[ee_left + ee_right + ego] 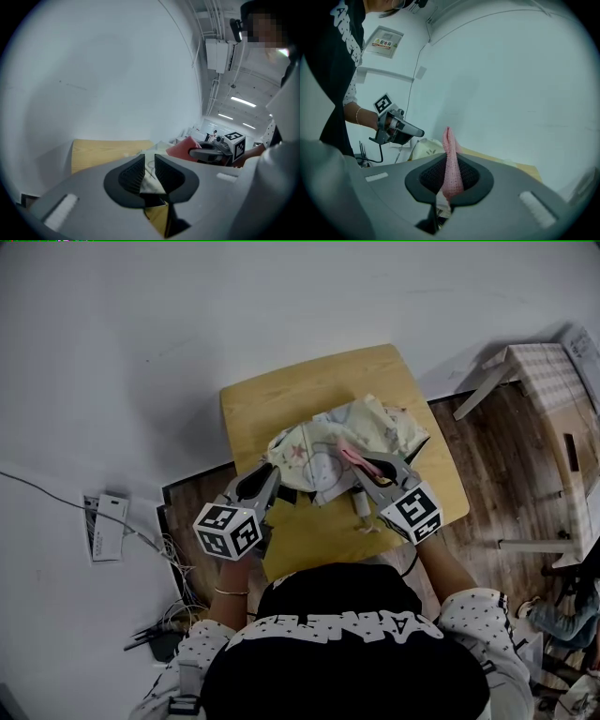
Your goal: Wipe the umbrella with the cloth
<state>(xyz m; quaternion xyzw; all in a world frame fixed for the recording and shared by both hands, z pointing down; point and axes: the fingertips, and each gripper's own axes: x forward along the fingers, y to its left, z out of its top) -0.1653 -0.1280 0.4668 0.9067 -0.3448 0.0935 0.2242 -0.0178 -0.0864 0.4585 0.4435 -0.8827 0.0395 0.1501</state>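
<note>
Clamping the pink cloth (pixel 451 161), the right hand-held gripper (pixel 370 471) sits over the umbrella (pixel 314 448).

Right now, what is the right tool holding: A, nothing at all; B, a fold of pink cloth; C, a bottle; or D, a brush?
B: in the right gripper view the right tool is clamped on a fold of pink cloth that sticks up between its jaws.

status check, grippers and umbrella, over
Right gripper shut on pink cloth. Left gripper jaws slightly apart, umbrella fabric between. It lies bunched on the table; nothing blocking.
</note>
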